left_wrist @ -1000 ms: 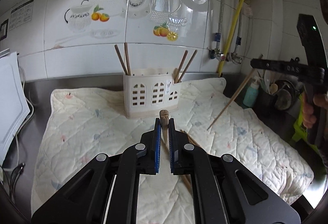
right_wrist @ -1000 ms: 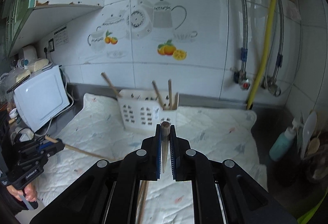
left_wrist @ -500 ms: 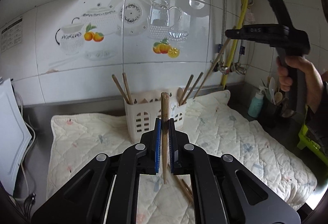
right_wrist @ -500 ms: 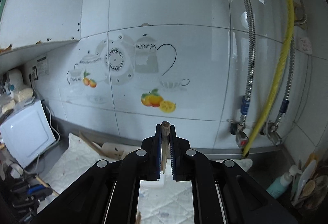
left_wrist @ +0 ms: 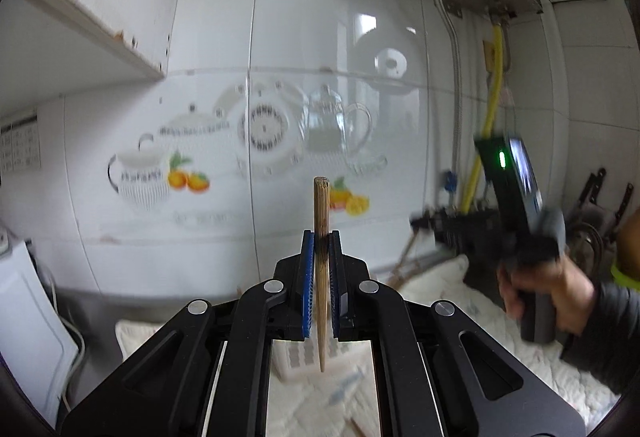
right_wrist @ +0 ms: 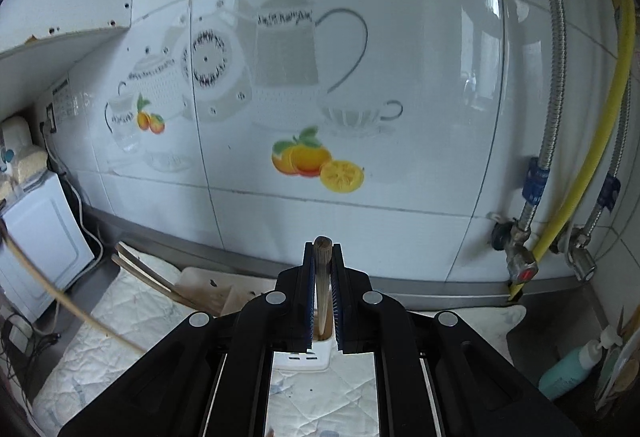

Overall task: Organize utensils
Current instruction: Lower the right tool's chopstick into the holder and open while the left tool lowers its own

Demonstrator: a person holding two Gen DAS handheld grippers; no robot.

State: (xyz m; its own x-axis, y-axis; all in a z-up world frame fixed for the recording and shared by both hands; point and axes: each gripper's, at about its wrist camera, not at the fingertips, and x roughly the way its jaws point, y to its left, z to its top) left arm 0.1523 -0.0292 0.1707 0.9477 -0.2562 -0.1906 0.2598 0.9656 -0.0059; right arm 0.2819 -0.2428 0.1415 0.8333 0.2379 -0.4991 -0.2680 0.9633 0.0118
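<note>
My left gripper [left_wrist: 320,237] is shut on a wooden chopstick [left_wrist: 321,221] held upright, tip down over the white utensil holder [left_wrist: 304,355] that shows between the arms. My right gripper [right_wrist: 322,249] is shut on another wooden chopstick [right_wrist: 321,289], also upright, its tip above the holder's right compartment [right_wrist: 304,355]. Two chopsticks [right_wrist: 140,269] and a wooden spatula [right_wrist: 208,287] stand in the holder. The right gripper also shows in the left wrist view [left_wrist: 452,231], blurred, with its chopstick [left_wrist: 402,261] slanting down.
The quilted white cloth [right_wrist: 132,321] covers the steel counter. The tiled wall [right_wrist: 360,77] is close behind. A white appliance [right_wrist: 36,241] stands at the left. Pipes and a yellow hose [right_wrist: 588,157] run at the right, with a teal bottle [right_wrist: 572,367] below.
Both grippers have risen and moved closer to the wall and over the holder, each still holding its chopstick upright. The right gripper has dropped lower in the left wrist view.
</note>
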